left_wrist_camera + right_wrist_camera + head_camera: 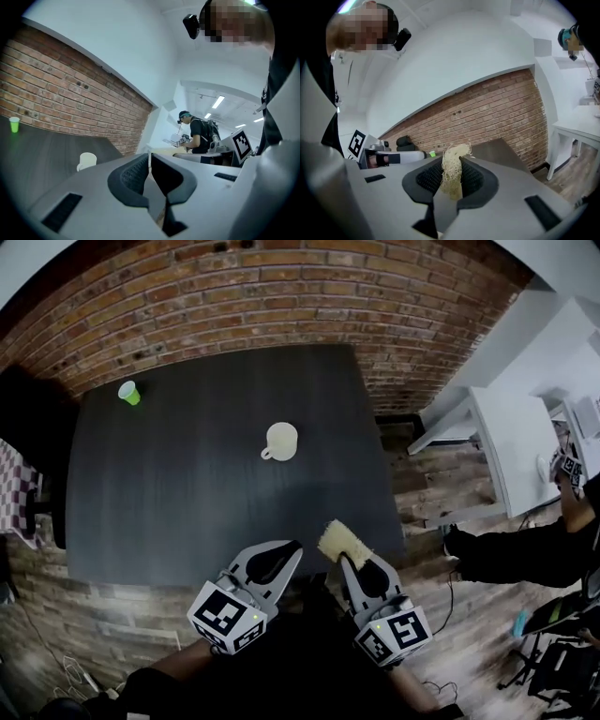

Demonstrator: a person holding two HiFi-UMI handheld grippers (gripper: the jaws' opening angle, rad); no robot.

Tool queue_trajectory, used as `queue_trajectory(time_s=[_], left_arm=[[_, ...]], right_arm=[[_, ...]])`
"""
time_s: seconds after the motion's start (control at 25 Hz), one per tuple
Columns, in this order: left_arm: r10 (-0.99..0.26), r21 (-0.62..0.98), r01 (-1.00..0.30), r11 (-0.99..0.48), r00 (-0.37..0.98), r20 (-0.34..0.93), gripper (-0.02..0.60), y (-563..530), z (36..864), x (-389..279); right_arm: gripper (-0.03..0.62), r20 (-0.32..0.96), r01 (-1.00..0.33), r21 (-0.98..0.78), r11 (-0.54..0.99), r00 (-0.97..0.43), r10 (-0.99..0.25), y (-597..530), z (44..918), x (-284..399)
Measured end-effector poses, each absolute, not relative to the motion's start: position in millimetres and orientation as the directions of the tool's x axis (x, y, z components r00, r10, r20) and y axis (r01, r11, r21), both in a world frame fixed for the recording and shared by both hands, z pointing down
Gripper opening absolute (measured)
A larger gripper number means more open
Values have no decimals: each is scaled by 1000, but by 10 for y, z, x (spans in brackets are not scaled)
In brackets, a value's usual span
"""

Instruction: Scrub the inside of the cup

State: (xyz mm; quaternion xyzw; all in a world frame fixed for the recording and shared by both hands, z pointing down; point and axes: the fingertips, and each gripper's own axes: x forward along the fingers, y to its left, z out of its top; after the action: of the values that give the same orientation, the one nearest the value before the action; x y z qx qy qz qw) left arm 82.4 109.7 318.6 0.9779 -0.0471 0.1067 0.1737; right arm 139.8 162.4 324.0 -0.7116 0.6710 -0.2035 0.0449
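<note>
Plainly, the main risk is the cup (pixel 280 441) itself: it stands loose and upright near the middle of the dark table (pixel 187 493), well apart from both tools, and nothing steadies it. If the scrubber (pixel 339 542) is pushed in from one side alone, the cup may well slide or tip over. The left gripper (pixel 291 547) hovers over the near edge of the table with its jaws pressed together on nothing, so it would have to open before it could brace the cup or take the handle, which points to the near left. The right gripper (pixel 345 563) is just beside it on the right, clamped on the lower part of the pale, fibrous scrubber. A good tuft stands out past the tips, and I judge that soft free end could fold over against the cup wall, or work loose from the jaws under hard rubbing. As for containers, the cup's mouth faces up and looks empty from above, though its bottom is too small to read with any certainty. A small green cup (pixel 129 392) stands at the far left corner, clear of the work, and its contents cannot be made out
</note>
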Motion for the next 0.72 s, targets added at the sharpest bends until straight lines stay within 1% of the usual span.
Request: queue_trajectory(time_s=[0.2,0.32,0.52,0.72], left_arm=[[-167,279,-234,-931,955,246,31,780,3203,1326],[-248,240,-310,-920,934,257,31,631,3211,1468],[-360,230,-428,-874,888,286,31,298,3292,1480],[-386,210,-464,-861,864,324,31,41,3517,1324]], right_arm=[[91,231,-938,-346,-1,-84,-969,1109,3338,2009],[91,239,-932,-360,51,-145,-960,852,3426,2239],[91,289,-928,-357,105,-216,-932,350,3631,2434],[91,368,-931,-351,104,-239,-899,-172,3950,2468]])
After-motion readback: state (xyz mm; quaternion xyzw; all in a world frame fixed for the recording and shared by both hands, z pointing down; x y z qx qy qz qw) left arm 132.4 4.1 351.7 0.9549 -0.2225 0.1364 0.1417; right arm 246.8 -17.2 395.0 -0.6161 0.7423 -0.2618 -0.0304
